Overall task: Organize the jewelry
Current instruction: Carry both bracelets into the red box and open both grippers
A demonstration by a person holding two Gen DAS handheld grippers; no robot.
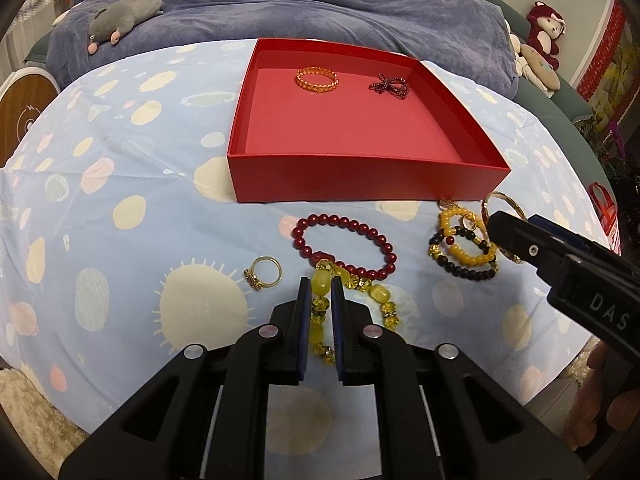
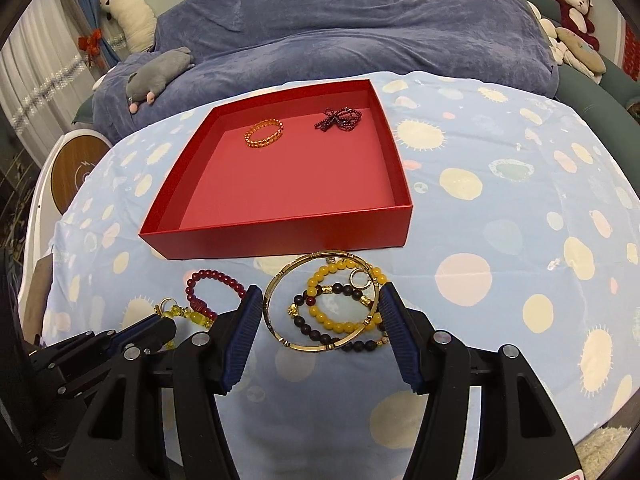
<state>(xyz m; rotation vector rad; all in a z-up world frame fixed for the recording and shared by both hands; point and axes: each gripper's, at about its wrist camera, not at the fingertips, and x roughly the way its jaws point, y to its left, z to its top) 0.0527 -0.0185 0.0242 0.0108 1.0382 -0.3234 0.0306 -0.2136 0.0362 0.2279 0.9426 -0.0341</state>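
Left gripper (image 1: 320, 284) is clamped on a yellow bead bracelet (image 1: 378, 294), its two blue pads pinching one large yellow bead, just in front of the red box (image 1: 368, 182), which serves as the landmark on a blue spotted cloth (image 1: 120, 184). Left of that grip, in front of the box's left corner, lies a gold ring (image 1: 264, 274). A dark red bead bracelet (image 1: 346, 246) rests in front of the box's middle, touching the yellow bracelet. Inside the box, near its far wall, sit an orange chain bracelet (image 1: 317, 79) on the left and a dark beaded bow (image 1: 390, 86) on the right. In front of the box's right corner, an amber bead bracelet (image 2: 340, 304) and a black bead bracelet (image 2: 320, 324) lie overlapped. Right gripper (image 2: 320, 312) holds a gold bangle (image 2: 280, 332) across its width, pads pressed to the rim on both sides, above those two bracelets.
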